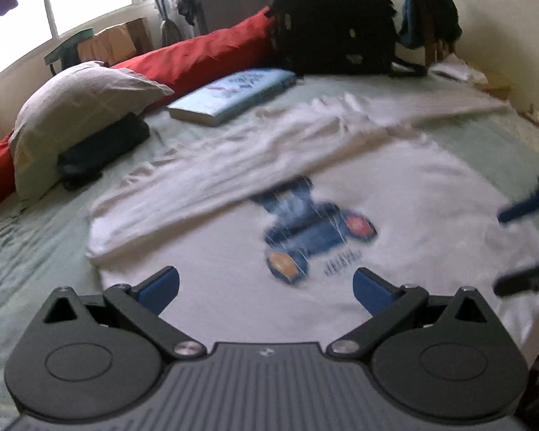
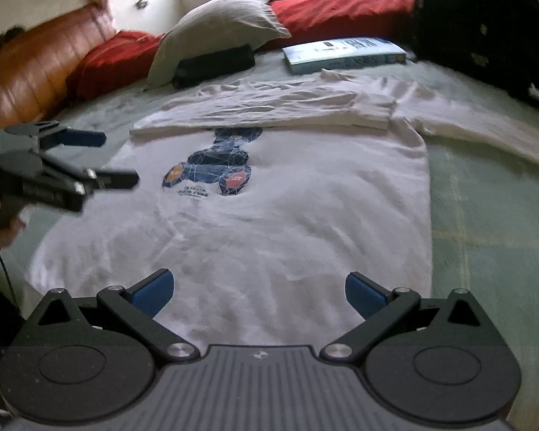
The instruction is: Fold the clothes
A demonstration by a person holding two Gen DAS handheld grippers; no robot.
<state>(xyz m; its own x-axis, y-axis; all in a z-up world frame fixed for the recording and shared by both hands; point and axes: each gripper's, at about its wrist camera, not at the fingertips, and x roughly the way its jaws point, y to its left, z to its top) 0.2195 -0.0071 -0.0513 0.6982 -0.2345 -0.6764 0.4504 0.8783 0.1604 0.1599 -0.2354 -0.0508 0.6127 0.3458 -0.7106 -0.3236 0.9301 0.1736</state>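
Note:
A white long-sleeved shirt [image 1: 215,301] lies flat on the bed, its blue printed graphic [image 1: 316,230] facing up. One side is folded over the body as a long band [image 1: 233,165], and in the right wrist view a sleeve [image 2: 485,133] trails off to the right. My left gripper [image 1: 266,287] hovers open over the shirt near the graphic, holding nothing. My right gripper [image 2: 258,287] is open too, above the shirt's plain lower part [image 2: 269,222]. Each gripper shows in the other's view: the right gripper [image 1: 514,248] at the right edge, the left gripper [image 2: 115,160] at the left.
The bed has a pale green sheet [image 2: 485,215]. A grey pillow [image 1: 75,107] lies over a black pouch [image 1: 104,151], with a red bolster [image 1: 204,54], a light blue book [image 1: 233,93] and a black bag [image 1: 334,21] behind. A brown headboard [image 2: 43,64] stands at the left.

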